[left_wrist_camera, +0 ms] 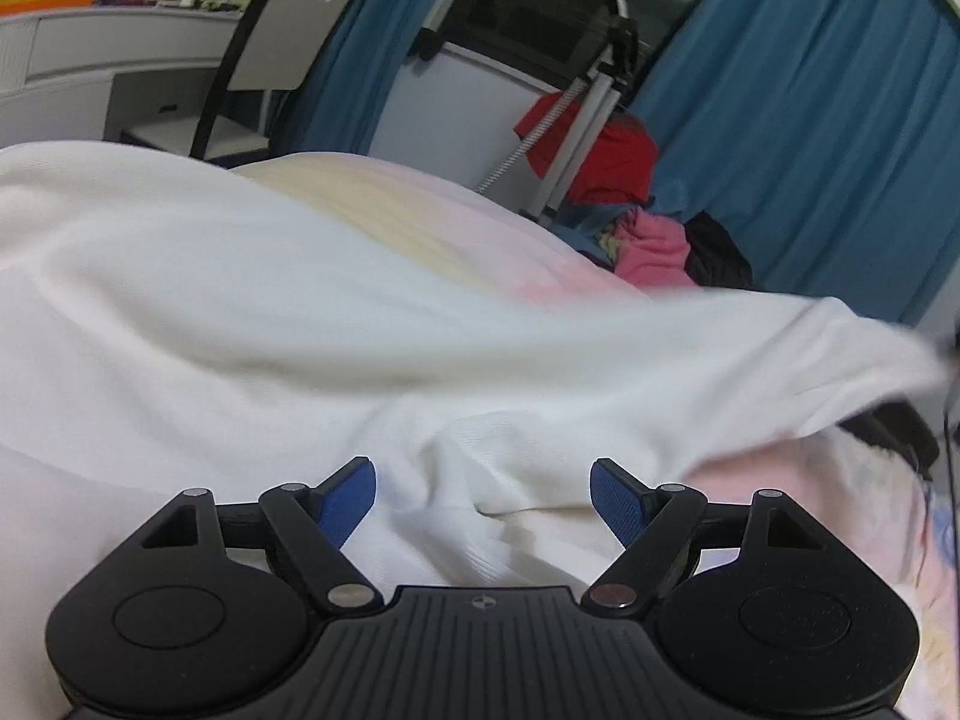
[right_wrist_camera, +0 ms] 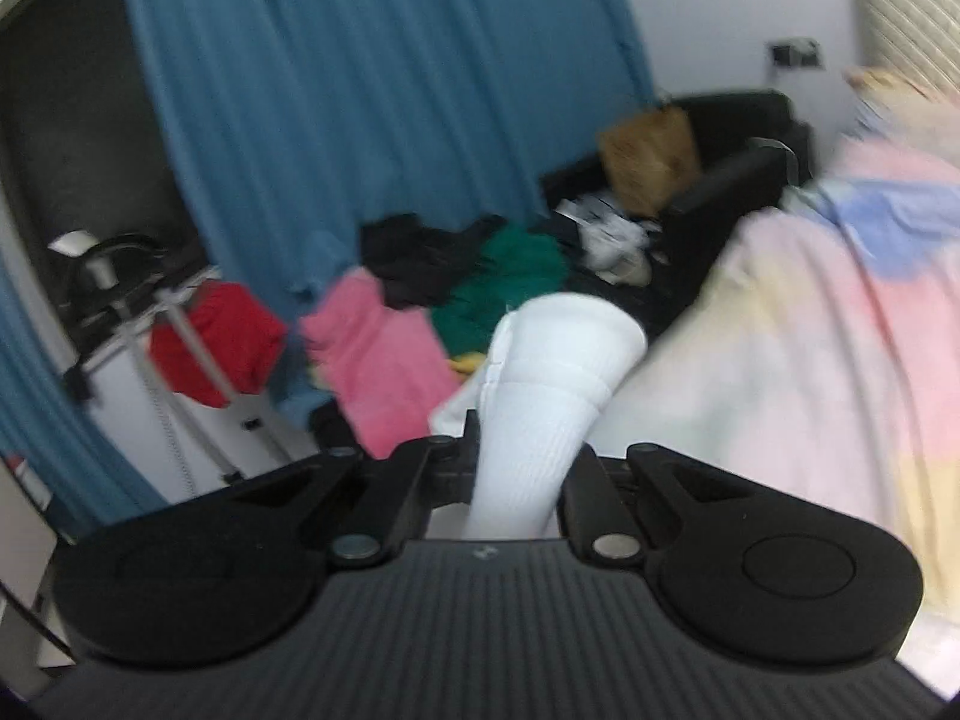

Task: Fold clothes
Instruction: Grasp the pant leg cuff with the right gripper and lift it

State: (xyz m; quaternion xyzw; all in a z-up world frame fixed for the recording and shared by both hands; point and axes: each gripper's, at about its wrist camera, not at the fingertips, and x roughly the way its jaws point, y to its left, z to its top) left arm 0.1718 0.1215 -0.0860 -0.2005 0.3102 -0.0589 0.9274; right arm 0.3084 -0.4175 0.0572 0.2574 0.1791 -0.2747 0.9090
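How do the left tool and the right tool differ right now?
The left tool stands open, its blue pads apart above the white garment, gripping nothing. The right tool is shut on a ribbed white cuff, and its pads are hidden by the cloth. Both are black.

My left gripper (left_wrist_camera: 483,495): matt black plastic body with ribbed top, dull metal pivot pins, and blue pads (left_wrist_camera: 618,501) of finely textured rubbery finish. White garment (left_wrist_camera: 300,312): soft knit cloth, finely ribbed. My right gripper (right_wrist_camera: 516,468): the same matt ribbed plastic. Bedcover (right_wrist_camera: 840,330): smooth pastel cloth. Curtain (right_wrist_camera: 360,90): matt blue fabric. Tripod (left_wrist_camera: 591,96): satin metal legs.
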